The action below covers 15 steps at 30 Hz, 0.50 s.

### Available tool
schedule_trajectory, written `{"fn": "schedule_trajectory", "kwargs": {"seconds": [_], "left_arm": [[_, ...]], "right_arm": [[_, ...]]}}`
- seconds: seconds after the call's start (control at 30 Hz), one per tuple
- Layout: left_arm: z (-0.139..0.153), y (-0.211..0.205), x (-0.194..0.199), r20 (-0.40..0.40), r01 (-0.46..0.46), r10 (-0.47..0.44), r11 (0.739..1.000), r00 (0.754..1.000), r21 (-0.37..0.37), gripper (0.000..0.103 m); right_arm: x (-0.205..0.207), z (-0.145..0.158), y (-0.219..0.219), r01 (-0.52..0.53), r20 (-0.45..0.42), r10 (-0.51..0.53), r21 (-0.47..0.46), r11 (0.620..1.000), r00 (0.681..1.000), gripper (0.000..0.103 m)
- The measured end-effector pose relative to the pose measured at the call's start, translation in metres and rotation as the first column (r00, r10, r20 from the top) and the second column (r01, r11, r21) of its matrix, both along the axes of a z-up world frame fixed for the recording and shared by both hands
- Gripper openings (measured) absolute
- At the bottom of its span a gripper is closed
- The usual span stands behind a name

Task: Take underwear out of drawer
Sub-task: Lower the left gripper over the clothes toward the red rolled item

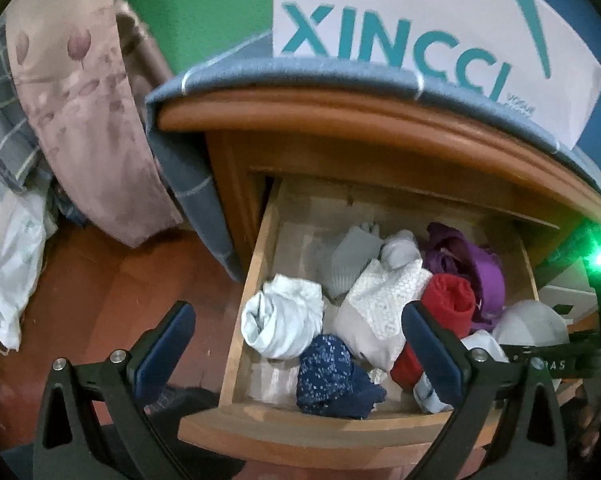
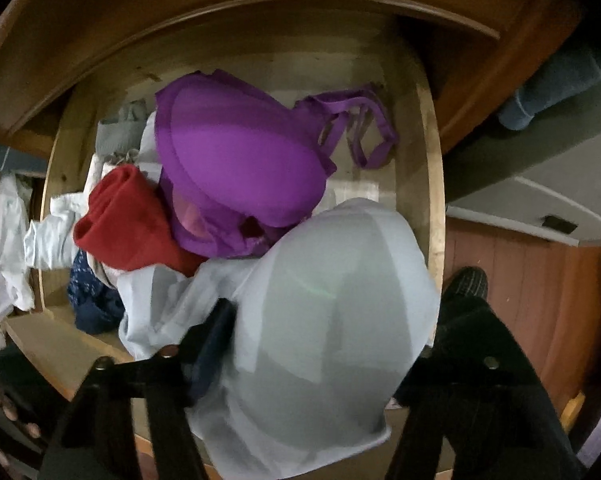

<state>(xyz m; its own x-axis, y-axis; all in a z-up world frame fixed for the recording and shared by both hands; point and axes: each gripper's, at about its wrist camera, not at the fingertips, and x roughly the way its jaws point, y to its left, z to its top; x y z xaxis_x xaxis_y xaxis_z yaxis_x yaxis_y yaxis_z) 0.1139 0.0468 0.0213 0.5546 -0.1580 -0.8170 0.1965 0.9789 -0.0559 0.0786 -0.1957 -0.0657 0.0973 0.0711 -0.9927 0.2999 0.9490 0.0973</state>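
Two views take in the same open drawer (image 1: 240, 312) of a wooden nightstand (image 1: 380, 120), which is the biggest thing before me. Inside it lies a jumble of soft underwear. Largest is the pale grey bra (image 2: 324, 300), at the front right corner, its moulded cup bulging up toward my right tongs (image 2: 320, 344). Next comes the purple bra (image 2: 236, 160) behind it, straps trailing toward the back wall, then a white lace piece (image 1: 384, 304), a white rolled garment (image 1: 280, 320), a red roll (image 2: 128, 220) and a navy speckled bundle (image 1: 332, 376) at the front.

My right tongs point straight down with the grey cup between their jaws, which stand part way apart. I cannot tell whether the pads are pressing the fabric yet. My left tongs (image 1: 296, 344) hang wide open above the drawer's front, holding nothing.

I judge the grey bra light and springy: the padded cup will dent and may slip out of a broad pinch. A hold on its edge or band, where the cloth folds flat, looks surer. Its straps could snag neighbours as it lifts.
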Motion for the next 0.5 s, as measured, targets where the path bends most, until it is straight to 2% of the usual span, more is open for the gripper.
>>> {"fn": "schedule_trajectory", "kwargs": {"seconds": [0.1, 0.17, 0.23, 0.33, 0.5], "left_arm": [[-0.005, 0.006, 0.004, -0.083, 0.006, -0.015, 0.993, 0.996, -0.117, 0.098], [-0.008, 0.009, 0.006, -0.112, 0.002, -0.020, 0.987, 0.994, -0.161, 0.091], [-0.011, 0.010, 0.007, -0.121, -0.009, -0.007, 0.991, 0.993, -0.136, 0.078], [-0.016, 0.009, 0.008, -0.142, -0.005, -0.011, 0.993, 0.990, -0.117, 0.076], [-0.014, -0.004, 0.001, -0.131, 0.081, -0.095, 0.991, 0.987, -0.104, 0.077]], "right_arm": [[-0.001, 0.000, 0.006, -0.027, 0.013, 0.028, -0.004, 1.000, 1.000, 0.037], [-0.002, 0.000, 0.008, -0.041, 0.029, 0.040, 0.008, 0.999, 0.999, 0.030], [-0.007, 0.003, 0.009, -0.037, 0.055, 0.037, 0.010, 0.999, 0.998, 0.022], [-0.016, 0.013, 0.006, -0.017, 0.091, 0.015, 0.026, 1.000, 0.996, 0.015], [-0.021, 0.026, -0.006, 0.002, 0.124, -0.010, 0.063, 0.998, 0.992, 0.010]]}}
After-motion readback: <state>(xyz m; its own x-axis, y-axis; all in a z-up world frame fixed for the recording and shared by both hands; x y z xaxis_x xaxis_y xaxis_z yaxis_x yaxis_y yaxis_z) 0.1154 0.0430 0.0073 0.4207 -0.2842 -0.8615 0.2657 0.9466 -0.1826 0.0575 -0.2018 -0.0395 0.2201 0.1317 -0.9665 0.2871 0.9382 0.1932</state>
